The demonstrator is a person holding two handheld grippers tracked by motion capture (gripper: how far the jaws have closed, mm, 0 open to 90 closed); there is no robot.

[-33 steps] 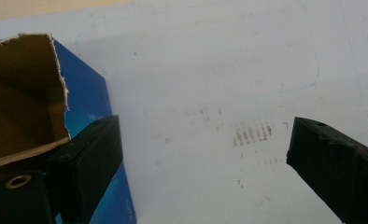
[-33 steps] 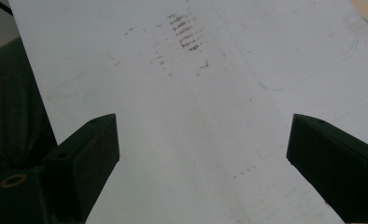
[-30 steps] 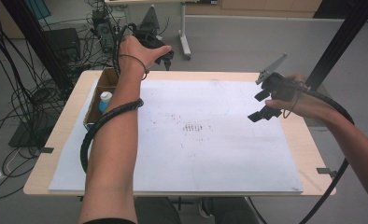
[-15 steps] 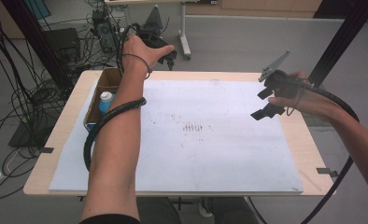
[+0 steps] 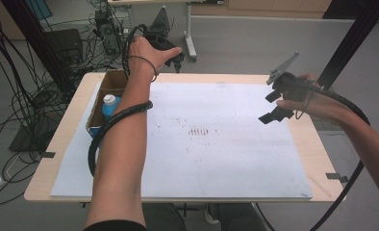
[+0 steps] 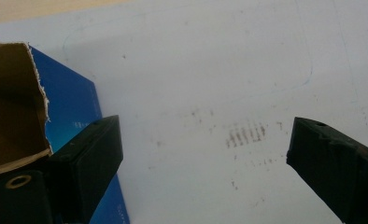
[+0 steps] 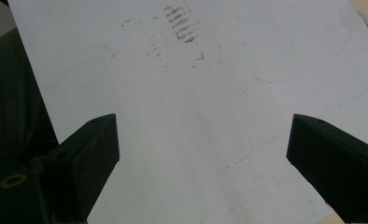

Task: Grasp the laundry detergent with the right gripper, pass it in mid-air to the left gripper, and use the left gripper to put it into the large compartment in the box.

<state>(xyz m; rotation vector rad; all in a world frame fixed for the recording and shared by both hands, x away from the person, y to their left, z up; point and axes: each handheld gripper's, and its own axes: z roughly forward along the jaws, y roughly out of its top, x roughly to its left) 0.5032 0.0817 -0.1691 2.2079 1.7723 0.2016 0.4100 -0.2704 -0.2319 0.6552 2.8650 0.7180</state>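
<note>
left gripper (image 6: 205,154) jaws wide, empty, by cardboard box (image 5: 111,86) | right gripper (image 7: 203,149) jaws wide, empty, above white sheet (image 5: 216,159)

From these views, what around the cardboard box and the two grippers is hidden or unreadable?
- Bottle, high view: only its white cap and blue shoulder show; the cardboard box wall and the left forearm hide the rest.
- Box interior, left gripper view: cut off by the frame's left edge.
- Left gripper, high view: the hand covers its jaws.
- Brown marks on the white sheet: too small to read.
</note>
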